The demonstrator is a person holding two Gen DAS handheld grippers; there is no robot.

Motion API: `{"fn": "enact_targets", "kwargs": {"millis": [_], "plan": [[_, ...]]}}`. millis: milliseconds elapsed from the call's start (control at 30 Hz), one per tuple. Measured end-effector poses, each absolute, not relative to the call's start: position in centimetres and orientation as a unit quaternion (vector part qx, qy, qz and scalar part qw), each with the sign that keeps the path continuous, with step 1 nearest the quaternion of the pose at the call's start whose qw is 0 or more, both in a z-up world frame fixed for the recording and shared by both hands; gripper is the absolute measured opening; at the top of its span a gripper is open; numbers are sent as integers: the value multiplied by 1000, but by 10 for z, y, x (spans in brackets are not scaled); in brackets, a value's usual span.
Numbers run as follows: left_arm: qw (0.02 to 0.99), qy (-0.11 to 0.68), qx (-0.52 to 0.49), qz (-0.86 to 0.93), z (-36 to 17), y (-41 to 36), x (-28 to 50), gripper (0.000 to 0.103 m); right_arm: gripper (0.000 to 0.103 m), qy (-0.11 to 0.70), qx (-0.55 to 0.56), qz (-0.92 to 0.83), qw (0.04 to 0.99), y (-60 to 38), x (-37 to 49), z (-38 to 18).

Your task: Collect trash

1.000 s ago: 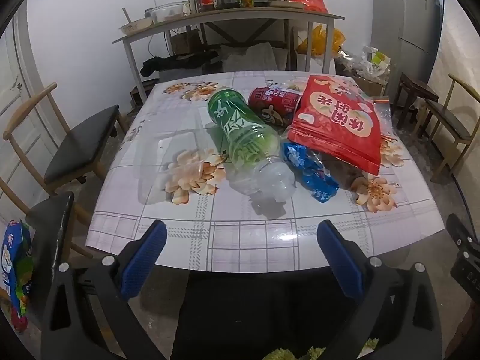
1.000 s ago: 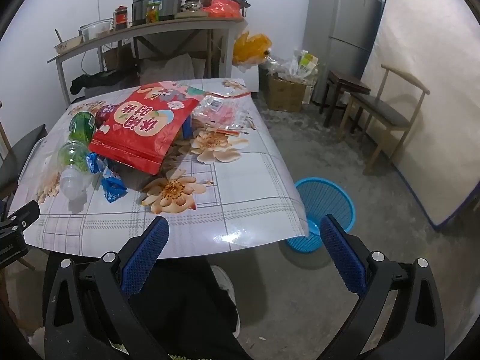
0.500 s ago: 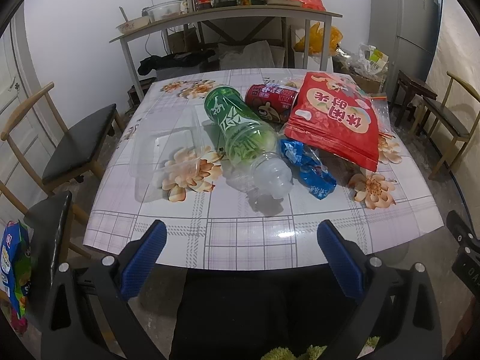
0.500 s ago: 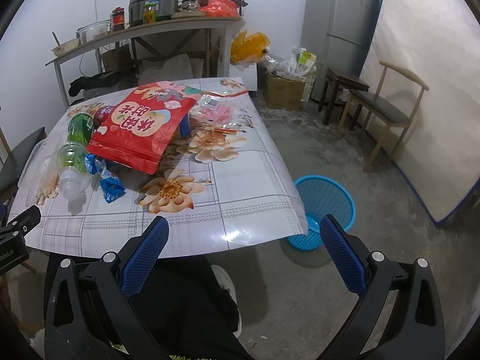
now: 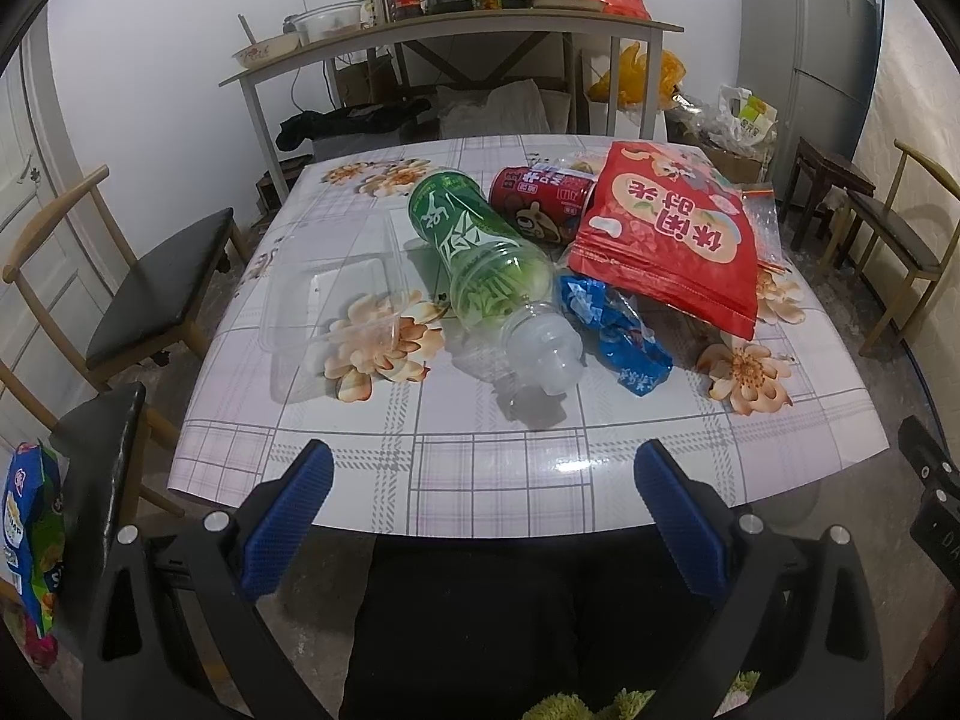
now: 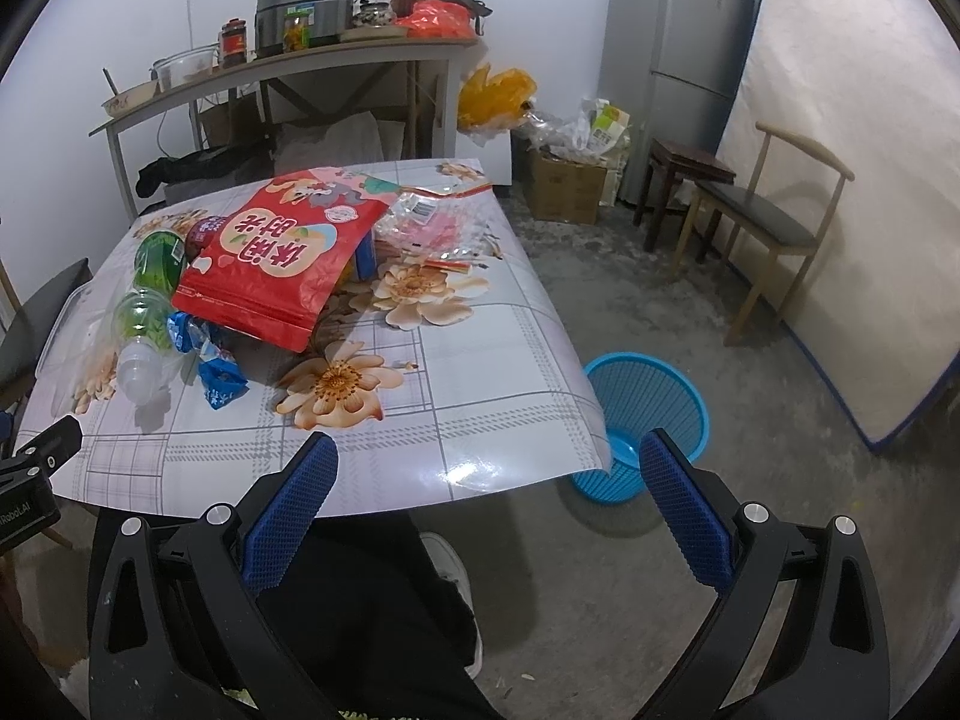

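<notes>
Trash is piled mid-surface [image 5: 540, 450], well ahead of both tongs: green bottle [image 5: 480, 252] on its side, blue wrapper [image 5: 618, 330] touching it, red snack bag [image 5: 672, 240] over a red can [image 5: 540, 204]. Left tongs [image 5: 480, 516] hang off the near edge, spread wide, holding nothing. Right tongs [image 6: 489, 510] same deal, wide apart, empty. Blue basket [image 6: 648, 420] sits on the floor beside the surface.

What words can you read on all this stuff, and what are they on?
"休闲时光", seen upside down: red snack bag.
White characters on the green bottle: stylised, unreadable.
Print on the red can and blue wrapper: too small.
"RoboLAI", partly cut off: black mount.
</notes>
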State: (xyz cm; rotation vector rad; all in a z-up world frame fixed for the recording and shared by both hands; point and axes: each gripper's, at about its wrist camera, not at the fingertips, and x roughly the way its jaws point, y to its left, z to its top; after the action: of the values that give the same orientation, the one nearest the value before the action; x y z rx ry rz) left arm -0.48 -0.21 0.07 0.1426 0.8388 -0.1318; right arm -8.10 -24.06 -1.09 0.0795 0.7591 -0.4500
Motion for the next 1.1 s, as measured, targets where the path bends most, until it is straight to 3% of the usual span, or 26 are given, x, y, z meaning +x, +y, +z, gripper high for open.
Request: {"fn": "enact_targets", "kwargs": {"millis": [1100], "plan": [[905,415,71,-54,-2,2,-2,98,97,364,36,-212,906,-240,-77,-10]]}}
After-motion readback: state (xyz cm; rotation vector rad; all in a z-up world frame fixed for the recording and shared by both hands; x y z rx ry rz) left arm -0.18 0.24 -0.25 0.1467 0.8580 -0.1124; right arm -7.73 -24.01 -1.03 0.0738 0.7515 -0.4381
